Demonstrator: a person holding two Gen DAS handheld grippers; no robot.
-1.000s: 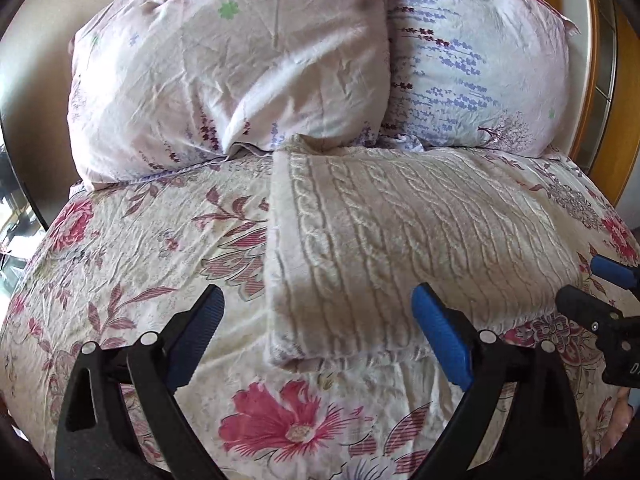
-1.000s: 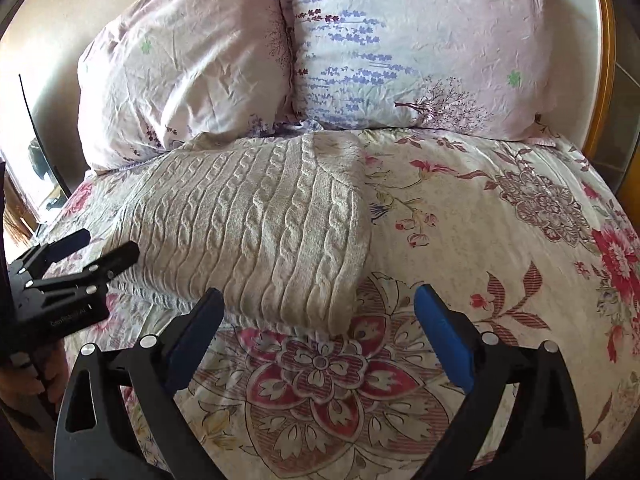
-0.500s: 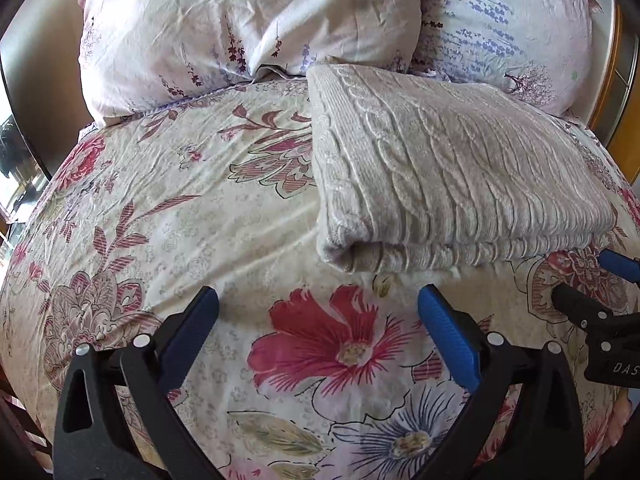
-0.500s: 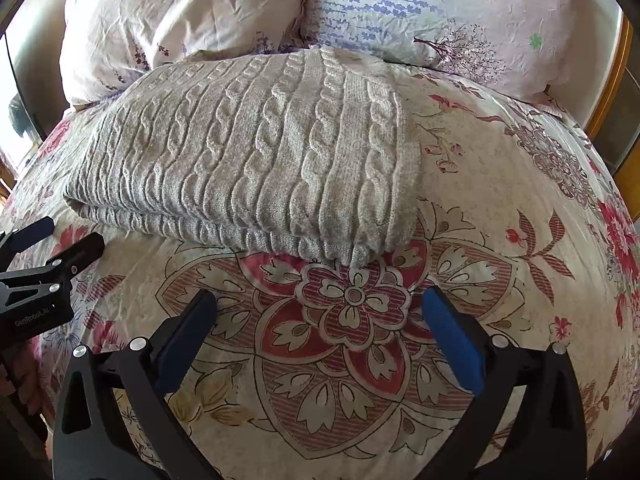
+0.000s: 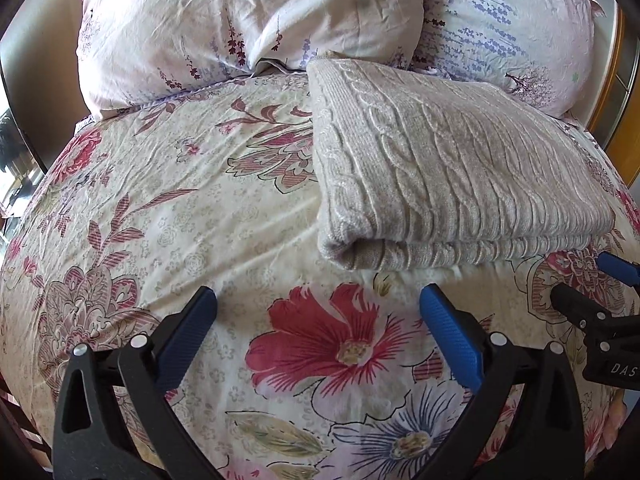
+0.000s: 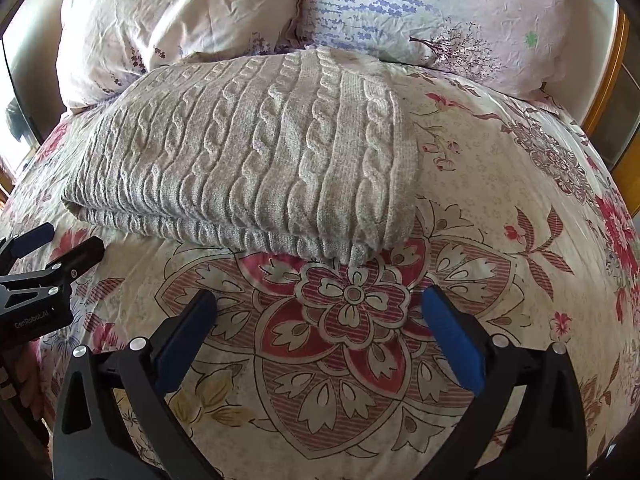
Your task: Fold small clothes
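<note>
A grey cable-knit sweater [image 5: 448,168] lies folded into a thick rectangle on the floral bedspread [image 5: 168,216], its far edge against the pillows. It also shows in the right wrist view [image 6: 256,160]. My left gripper [image 5: 318,304] is open and empty, hovering over the bedspread just short of the sweater's near left corner. My right gripper [image 6: 318,304] is open and empty, just short of the sweater's near right corner. Each gripper shows at the edge of the other's view: the right one [image 5: 592,280] and the left one [image 6: 60,244].
Two floral pillows [image 5: 248,20] [image 6: 440,8] lean against the headboard behind the sweater. A wooden bed frame [image 6: 604,88] runs along the right side. The bedspread [image 6: 520,184] stretches to the right of the sweater.
Both grippers have pulled back toward the near edge of the bed and away from the sweater. The sweater lies still, folded, released by both.
</note>
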